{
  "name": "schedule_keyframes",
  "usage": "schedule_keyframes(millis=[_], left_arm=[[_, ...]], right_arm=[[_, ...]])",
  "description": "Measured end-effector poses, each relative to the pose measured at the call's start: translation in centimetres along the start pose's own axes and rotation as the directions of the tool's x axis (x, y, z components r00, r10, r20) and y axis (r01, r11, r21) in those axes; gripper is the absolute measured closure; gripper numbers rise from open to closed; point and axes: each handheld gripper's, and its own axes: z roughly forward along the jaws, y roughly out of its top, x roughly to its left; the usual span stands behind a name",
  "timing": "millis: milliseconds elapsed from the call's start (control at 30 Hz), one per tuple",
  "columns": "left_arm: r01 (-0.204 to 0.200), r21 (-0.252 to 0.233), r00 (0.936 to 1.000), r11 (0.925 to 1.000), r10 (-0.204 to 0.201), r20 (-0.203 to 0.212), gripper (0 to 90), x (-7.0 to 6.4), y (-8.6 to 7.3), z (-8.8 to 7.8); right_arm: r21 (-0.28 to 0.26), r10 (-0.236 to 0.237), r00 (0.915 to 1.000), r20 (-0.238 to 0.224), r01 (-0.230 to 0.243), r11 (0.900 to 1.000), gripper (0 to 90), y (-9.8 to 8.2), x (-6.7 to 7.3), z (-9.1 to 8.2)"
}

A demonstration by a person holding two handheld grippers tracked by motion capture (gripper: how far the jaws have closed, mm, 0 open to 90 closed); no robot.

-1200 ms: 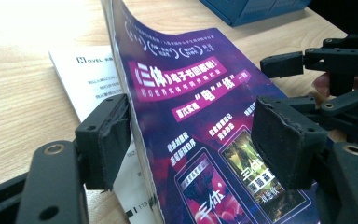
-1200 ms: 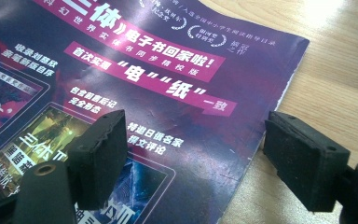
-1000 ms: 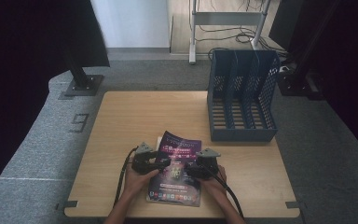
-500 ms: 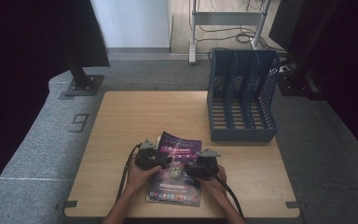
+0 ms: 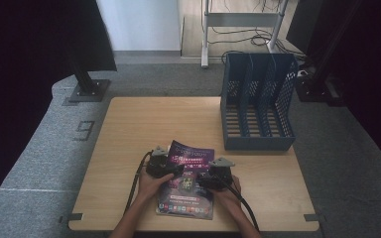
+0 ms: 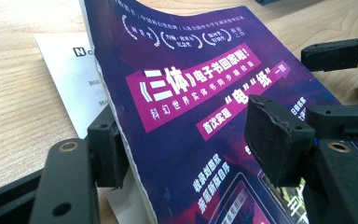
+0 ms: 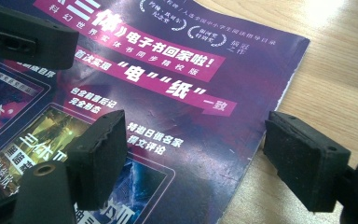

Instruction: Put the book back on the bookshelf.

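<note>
Since the earlier frame little had shifted on the table: the left gripper (image 5: 171,167) had crept in slightly on the book's edge, and its jaws had just been closing, with the raised cover between them but not yet pinched.

The thin purple-and-magenta paperback book with white Chinese lettering (image 5: 187,179) lay at the near middle of the pale wooden table (image 5: 129,129), its far-left corner lifted and curled. In the left gripper view one pad stood outside the page edge and the other over the glossy cover (image 6: 191,116), a gap showing on both sides. A white printed sheet (image 6: 74,79) lay under the book. The right gripper (image 5: 209,179) straddled the opposite edge, jaws apart, nothing clamped.

The book looked light, floppy and slick-faced; a grip on the cover alone would probably let it bend and sag. Taking the whole thickness of pages near the spine or mid-edge seemed safer. The dark blue slotted plastic file rack (image 5: 256,104) stood well apart at the far right.
</note>
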Motion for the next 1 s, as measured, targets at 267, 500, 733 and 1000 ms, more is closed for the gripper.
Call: schedule_keyframes(millis=[267,500,733,1000], left_arm=[[-0.006,-0.017,0.9997,0.9998,0.006,0.023,37.4,-0.49,0.07,-0.27],[-0.024,0.0,0.9993,0.9997,0.024,-0.027,47.1,-0.5,-0.32,-0.12],[-0.048,0.006,0.9971,0.9988,0.048,-0.058,59.4,-0.68,-0.34,-0.14],[-0.063,-0.006,0.996,0.998,0.062,-0.065,70.3,-0.78,-0.3,-0.31]], right_arm=[[0.0,-0.002,1.0,-0.001,0.002,1.0,21.0,0.01,-0.01,0.0],[-0.001,-0.01,1.0,0.0,0.01,1.0,21.0,0.01,-0.02,0.0],[-0.001,-0.012,0.9999,-0.002,0.012,1.0,20.9,0.02,-0.04,0.01],[-0.001,-0.015,0.9999,-0.001,0.015,1.0,20.9,0.02,-0.02,0.0]])
